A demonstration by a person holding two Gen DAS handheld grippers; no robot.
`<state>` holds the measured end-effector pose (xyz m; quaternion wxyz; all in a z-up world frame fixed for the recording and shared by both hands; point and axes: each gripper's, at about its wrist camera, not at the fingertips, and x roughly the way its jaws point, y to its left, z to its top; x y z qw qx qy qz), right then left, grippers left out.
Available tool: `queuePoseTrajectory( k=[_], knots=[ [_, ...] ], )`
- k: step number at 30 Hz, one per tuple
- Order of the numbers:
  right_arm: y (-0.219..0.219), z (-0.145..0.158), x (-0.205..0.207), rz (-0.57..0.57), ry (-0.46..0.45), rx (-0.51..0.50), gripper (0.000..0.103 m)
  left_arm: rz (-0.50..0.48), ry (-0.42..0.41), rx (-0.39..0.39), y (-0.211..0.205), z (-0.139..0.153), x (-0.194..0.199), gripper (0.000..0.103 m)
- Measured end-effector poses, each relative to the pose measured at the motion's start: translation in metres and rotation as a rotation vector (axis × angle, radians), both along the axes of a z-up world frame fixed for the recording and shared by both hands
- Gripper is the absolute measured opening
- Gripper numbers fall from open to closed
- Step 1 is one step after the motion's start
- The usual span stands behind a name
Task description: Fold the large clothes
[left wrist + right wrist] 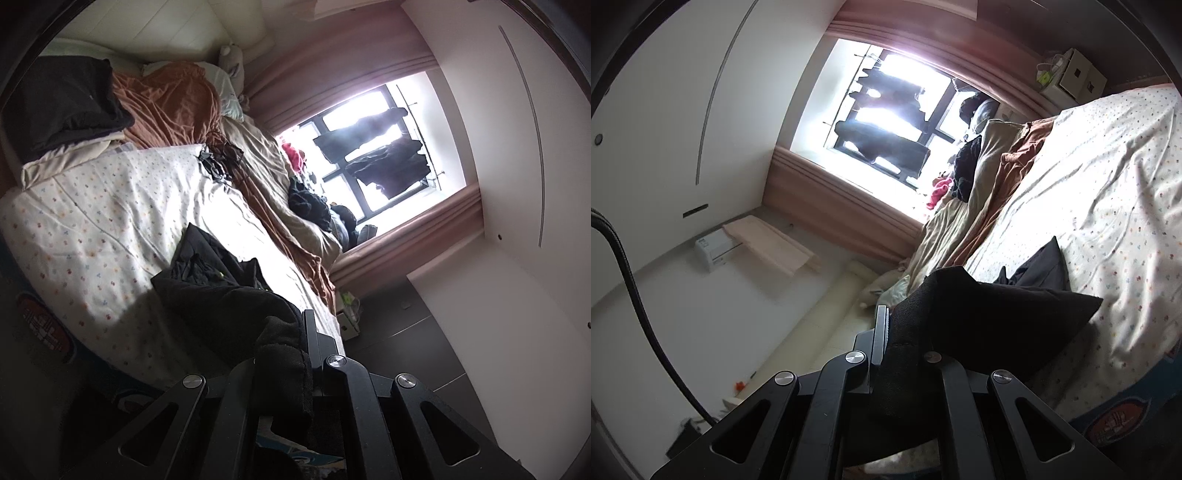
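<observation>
Both views are tipped sideways, so the bed runs diagonally across each one. The left gripper (295, 354) is clamped tight on a thick, fuzzy fold of the black garment (229, 295); only one finger (310, 332) shows, at about 5 o'clock from the middle of the view, and the cloth hides the other. From there the garment trails up toward 11 o'clock and lies bunched on the dotted white sheet (110, 221).

On the right wrist view, the right gripper (901, 339) is pinched shut on another edge of the same black garment, with the ribbed finger (881, 332) pressed flat against the fabric. The cloth spreads toward 3 o'clock in a pointed flap resting on the sheet.

In the left view, a rust-brown blanket (173, 107) and a dark folded pile (62, 107) sit at about 10 o'clock. The bright window (369, 147), with dark clothes hanging in it, is at about 2 o'clock, framed by pink curtains (406, 229).
</observation>
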<state>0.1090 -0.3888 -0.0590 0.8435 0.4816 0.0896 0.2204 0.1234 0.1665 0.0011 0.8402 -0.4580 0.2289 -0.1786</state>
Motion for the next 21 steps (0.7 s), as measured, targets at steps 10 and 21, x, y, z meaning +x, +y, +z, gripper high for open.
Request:
queuePoseTrajectory(
  k=[10,21],
  knots=[
    [-0.016,0.015,0.083,-0.031,0.010,0.010,0.005,-0.002,-0.018,0.013,-0.010,0.027,0.098,0.002],
    [-0.028,0.010,0.170,-0.046,0.079,0.012,0.005,-0.004,0.014,0.015,-0.020,0.022,0.206,0.002]
  ],
)
